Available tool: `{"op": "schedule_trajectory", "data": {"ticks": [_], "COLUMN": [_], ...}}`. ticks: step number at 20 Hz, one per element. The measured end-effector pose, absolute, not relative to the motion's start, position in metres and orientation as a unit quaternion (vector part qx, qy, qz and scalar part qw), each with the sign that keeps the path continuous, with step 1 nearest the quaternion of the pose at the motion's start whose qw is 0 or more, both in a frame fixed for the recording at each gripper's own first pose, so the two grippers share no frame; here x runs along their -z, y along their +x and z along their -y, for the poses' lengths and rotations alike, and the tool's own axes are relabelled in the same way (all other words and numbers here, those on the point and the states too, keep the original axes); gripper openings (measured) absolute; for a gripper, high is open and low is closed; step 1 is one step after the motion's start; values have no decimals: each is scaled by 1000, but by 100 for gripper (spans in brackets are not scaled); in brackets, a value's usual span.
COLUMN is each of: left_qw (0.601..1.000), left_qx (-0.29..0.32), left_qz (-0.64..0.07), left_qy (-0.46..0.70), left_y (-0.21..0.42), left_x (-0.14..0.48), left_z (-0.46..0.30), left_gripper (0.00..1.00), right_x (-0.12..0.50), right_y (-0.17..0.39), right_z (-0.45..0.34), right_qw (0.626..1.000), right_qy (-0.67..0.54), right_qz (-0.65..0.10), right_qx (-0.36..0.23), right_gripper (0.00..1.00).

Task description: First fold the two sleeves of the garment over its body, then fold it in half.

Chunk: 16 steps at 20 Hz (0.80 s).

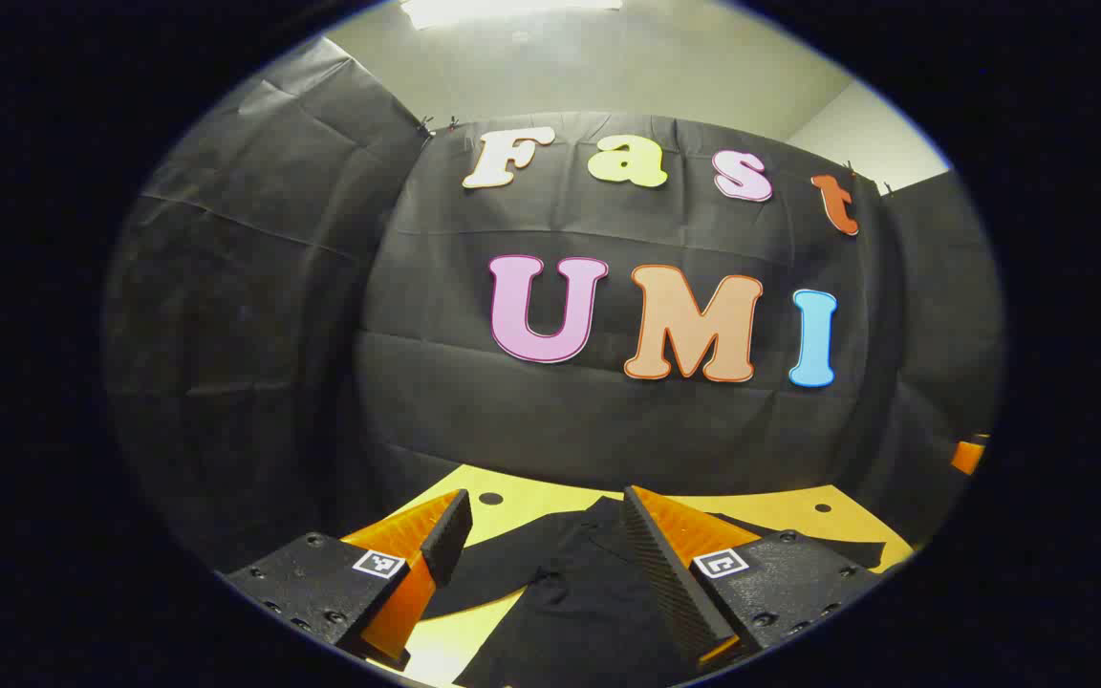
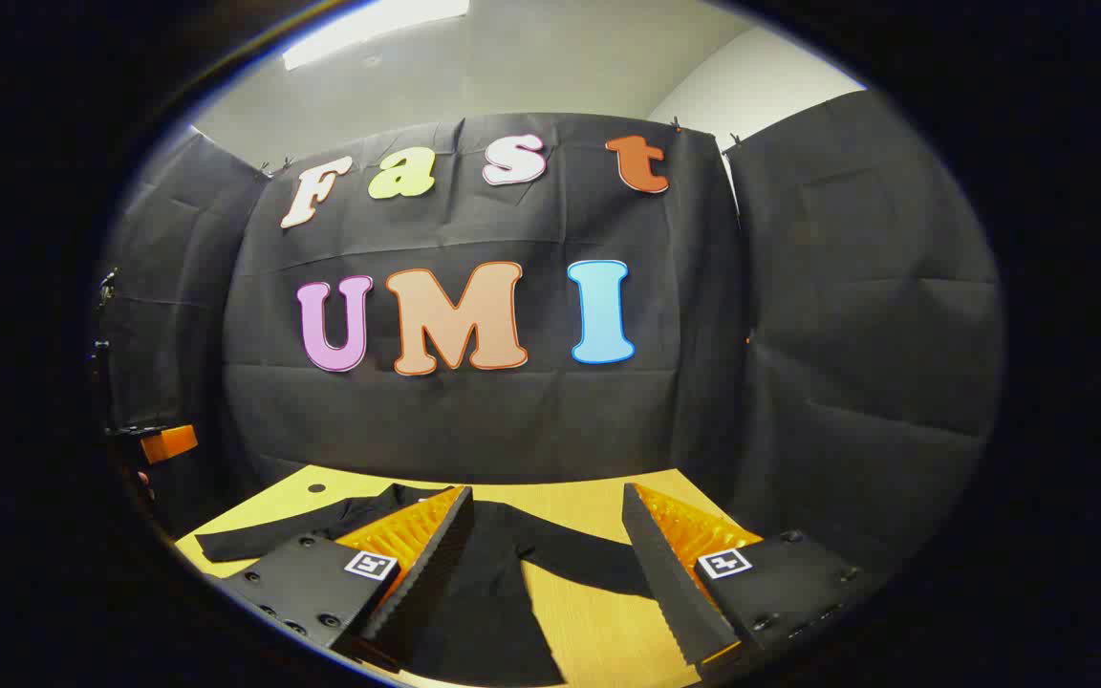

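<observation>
Both tongs spread wide, empty, I see: left gripper (image 1: 541,573) & right gripper (image 2: 546,573) above black garment (image 1: 589,612), sleeves out sideways on table (image 2: 598,621)

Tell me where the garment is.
The black garment lies spread flat on the wooden table, below both open grippers, with its sleeves stretched out sideways.

The left gripper (image 1: 541,535) is held level, its fingers spread wide and gripping nothing. The right gripper (image 2: 546,530) is posed alike, fingers parted and empty.
</observation>
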<state>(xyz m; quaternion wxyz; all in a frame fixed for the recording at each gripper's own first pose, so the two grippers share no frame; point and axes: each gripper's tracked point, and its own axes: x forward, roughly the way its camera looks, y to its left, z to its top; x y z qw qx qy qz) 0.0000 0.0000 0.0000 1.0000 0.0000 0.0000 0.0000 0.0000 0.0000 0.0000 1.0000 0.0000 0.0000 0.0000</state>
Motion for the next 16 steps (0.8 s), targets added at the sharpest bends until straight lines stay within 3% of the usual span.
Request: {"op": "schedule_trajectory", "data": {"ticks": [16], "left_qw": [999], "left_qx": [-31], "left_qz": [-2], "left_qy": [19], "left_y": [-20], "left_x": [-3], "left_z": [-4], "left_gripper": [93], "right_x": [20], "right_y": [11], "right_z": [6], "right_qw": [999], "right_qy": [8], "right_qz": [-22], "right_qx": [-22], "right_gripper": [100]}}
